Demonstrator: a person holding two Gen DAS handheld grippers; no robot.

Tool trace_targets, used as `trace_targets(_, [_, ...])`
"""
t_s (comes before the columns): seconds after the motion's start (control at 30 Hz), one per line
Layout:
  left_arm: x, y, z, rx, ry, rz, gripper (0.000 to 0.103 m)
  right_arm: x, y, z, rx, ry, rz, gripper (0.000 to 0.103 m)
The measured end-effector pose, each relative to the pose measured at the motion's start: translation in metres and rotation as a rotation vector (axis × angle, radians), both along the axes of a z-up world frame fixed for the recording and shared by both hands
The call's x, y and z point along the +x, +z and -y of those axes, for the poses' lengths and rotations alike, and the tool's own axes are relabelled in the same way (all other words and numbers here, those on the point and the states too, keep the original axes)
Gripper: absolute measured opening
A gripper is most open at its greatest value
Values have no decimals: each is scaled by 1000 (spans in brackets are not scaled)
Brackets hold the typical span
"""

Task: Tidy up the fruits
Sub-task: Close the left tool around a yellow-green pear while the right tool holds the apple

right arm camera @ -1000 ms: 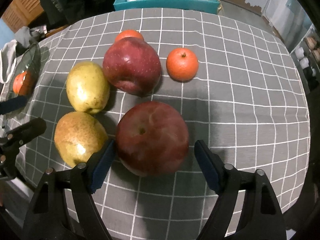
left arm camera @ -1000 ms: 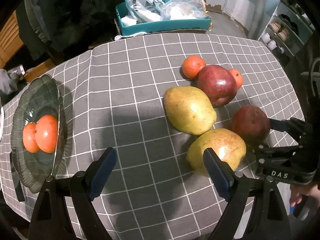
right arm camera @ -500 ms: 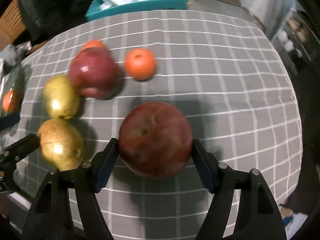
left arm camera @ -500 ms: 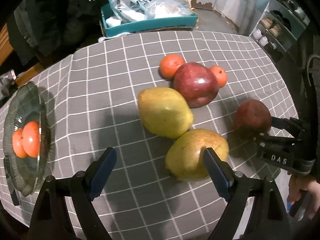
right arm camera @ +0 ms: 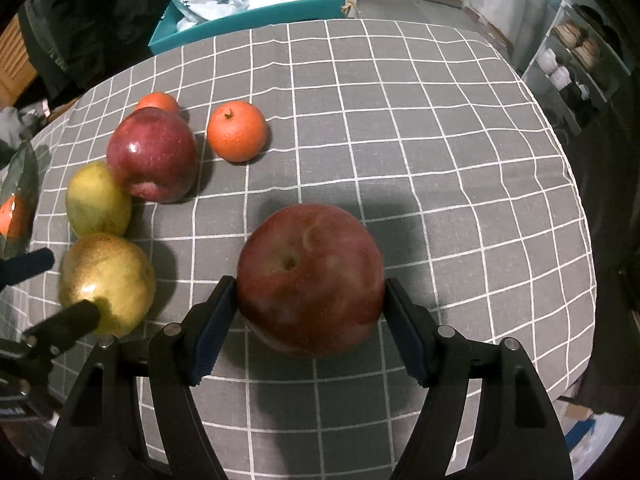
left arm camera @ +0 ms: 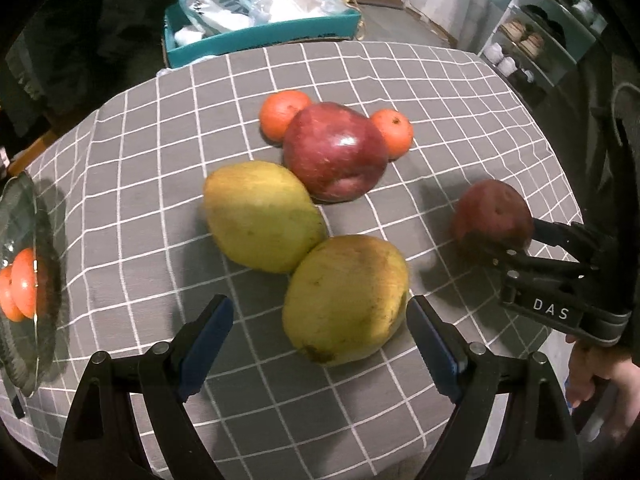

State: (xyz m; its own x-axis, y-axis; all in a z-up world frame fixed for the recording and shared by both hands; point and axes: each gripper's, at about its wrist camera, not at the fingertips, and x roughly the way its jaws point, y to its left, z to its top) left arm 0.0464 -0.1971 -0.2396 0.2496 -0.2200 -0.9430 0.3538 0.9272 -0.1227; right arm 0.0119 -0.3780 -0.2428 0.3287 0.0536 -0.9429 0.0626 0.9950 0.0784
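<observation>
Two claws: both in view over the checked surface (right arm camera: pixel 420 128).
Right claw (right arm camera: pixel 310 322): closed on the near red apple (right arm camera: pixel 310 276), a pad against each flank; jaws have just been closing.
Left claw (left arm camera: pixel 320 346): jaws wide; right pad beside the near pear (left arm camera: pixel 346 300), left pad well clear.
Far pear (left arm camera: pixel 262 216): at 11 o'clock of the near pear, touching it.
Second red apple (left arm camera: pixel 334 152): behind the pears, a tangerine (left arm camera: pixel 282 114) at 10 o'clock and a small tangerine (left arm camera: pixel 394 128) at 2.
Glass dish (left arm camera: pixel 18 216): left edge, holding orange fruit.

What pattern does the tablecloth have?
The tablecloth is grey with a grid of thin white lines, best seen in the right wrist view.
</observation>
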Motion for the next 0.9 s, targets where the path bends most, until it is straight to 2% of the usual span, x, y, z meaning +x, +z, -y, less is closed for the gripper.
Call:
trace_targets(0.2, [6, -11, 15, -10, -12, -21, 90, 0, 1, 3, 17, 0, 2, 74])
trace_targets(0.37, [8, -26, 27, -14, -29, -71, 89, -1, 0, 8, 53, -3, 2, 74])
trace_targets(0.47, [8, -32, 31, -8, -31, -76, 87, -1, 0, 9, 61, -2, 4, 74])
trace_targets(0.6, [13, -37, 31, 3, -21, -73, 76, -1, -2, 9, 69, -3, 2, 74])
trace_targets(0.77, [14, -39, 31, -16, -16, -82, 76, 2, -7, 11, 108, -25, -5, 74])
trace_targets(0.9, [11, -38, 26, -25, -14, -81, 76, 2, -9, 8, 89, -17, -10, 74])
